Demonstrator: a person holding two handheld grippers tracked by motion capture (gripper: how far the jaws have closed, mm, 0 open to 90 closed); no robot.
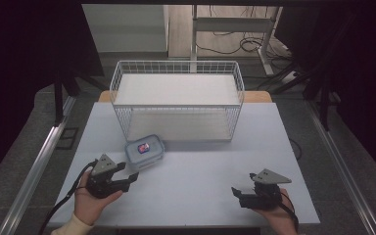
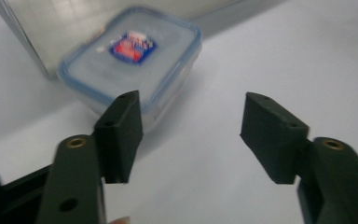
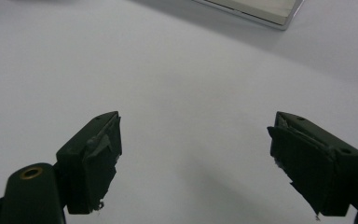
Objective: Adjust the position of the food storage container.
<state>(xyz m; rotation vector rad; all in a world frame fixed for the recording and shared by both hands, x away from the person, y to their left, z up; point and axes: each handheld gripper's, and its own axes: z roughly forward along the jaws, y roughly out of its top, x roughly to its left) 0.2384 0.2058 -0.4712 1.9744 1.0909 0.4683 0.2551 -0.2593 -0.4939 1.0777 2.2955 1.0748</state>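
Observation:
A small clear plastic food box (image 1: 145,152) with a blue-rimmed lid and a red-and-blue label lies on the white table, just in front of the wire basket. My left gripper (image 1: 129,175) is open, its jaws pointing at the box from the near left. In the left gripper view the box (image 2: 130,58) sits just beyond the left jaw, with nothing between the jaws of that gripper (image 2: 193,128). My right gripper (image 1: 241,187) rests open near the table's front right; in the right gripper view it (image 3: 196,154) has bare table between its jaws.
A white wire basket (image 1: 176,68) with a pale floor stands at the back middle of the table (image 1: 200,176); its corner (image 3: 279,14) shows at the top of the right gripper view. Beyond the table are desk legs and cables (image 1: 254,46) on the floor.

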